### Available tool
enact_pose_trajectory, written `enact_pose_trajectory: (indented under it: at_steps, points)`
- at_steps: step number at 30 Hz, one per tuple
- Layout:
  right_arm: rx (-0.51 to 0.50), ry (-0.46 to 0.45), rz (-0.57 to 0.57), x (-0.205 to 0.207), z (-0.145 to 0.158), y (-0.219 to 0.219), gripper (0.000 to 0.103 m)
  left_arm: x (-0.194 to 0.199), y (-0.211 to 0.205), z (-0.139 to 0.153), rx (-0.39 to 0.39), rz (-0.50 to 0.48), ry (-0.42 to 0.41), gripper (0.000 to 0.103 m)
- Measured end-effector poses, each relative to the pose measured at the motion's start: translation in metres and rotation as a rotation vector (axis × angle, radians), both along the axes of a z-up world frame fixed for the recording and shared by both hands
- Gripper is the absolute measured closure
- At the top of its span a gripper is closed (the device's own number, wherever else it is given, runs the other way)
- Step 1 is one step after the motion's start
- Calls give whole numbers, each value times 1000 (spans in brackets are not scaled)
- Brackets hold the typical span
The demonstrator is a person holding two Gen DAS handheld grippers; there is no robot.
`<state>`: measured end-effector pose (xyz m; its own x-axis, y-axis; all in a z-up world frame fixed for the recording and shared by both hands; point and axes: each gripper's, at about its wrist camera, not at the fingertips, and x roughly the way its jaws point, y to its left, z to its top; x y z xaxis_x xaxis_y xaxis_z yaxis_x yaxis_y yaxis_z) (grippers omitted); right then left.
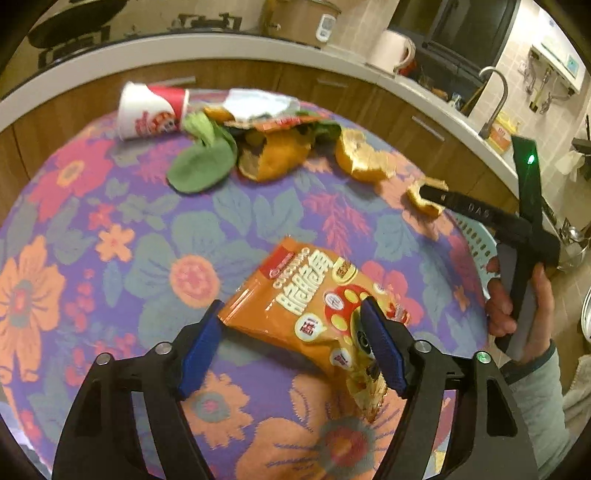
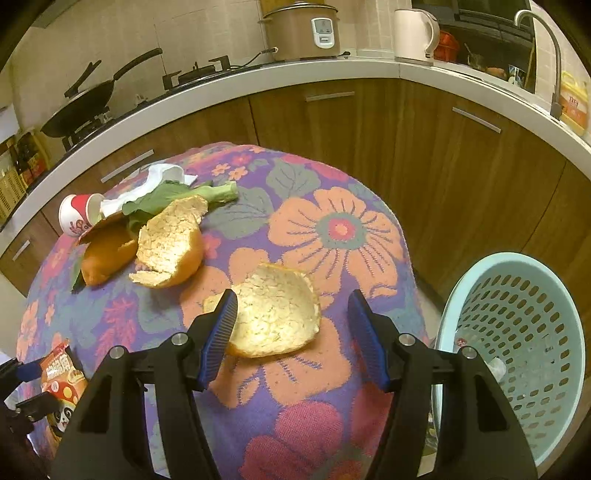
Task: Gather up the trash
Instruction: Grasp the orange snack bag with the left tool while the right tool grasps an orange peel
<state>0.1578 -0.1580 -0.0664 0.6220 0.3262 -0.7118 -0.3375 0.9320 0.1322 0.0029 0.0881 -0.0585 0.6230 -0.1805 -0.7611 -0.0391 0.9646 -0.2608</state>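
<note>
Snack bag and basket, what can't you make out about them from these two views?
- Snack bag: the left wrist view doesn't show whether the left gripper fingers touch it.
- Basket: cut off by the right wrist view's edge; the bits inside are too small to identify.

A rice cooker [image 2: 301, 31] and a white kettle [image 2: 413, 33] are standing on the counter [image 2: 258, 79] near its back edge, while a black pan [image 2: 79, 107] is sitting toward its left end.
</note>
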Motion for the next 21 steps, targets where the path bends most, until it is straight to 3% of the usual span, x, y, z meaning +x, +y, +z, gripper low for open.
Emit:
enact_pose_trajectory:
  at_steps: [3, 12, 21]
  points:
    - [-11, 8, 16, -1, -3, 3, 55, 1, -6, 1, 27, -4, -1, 40]
    - [-42, 0, 14, -4, -4, 7, 84, 5, -17, 4, 72, -2, -7, 75]
    - [-54, -32, 24, -14, 1, 8, 97, -2, -28, 16, 105, 12, -64, 82]
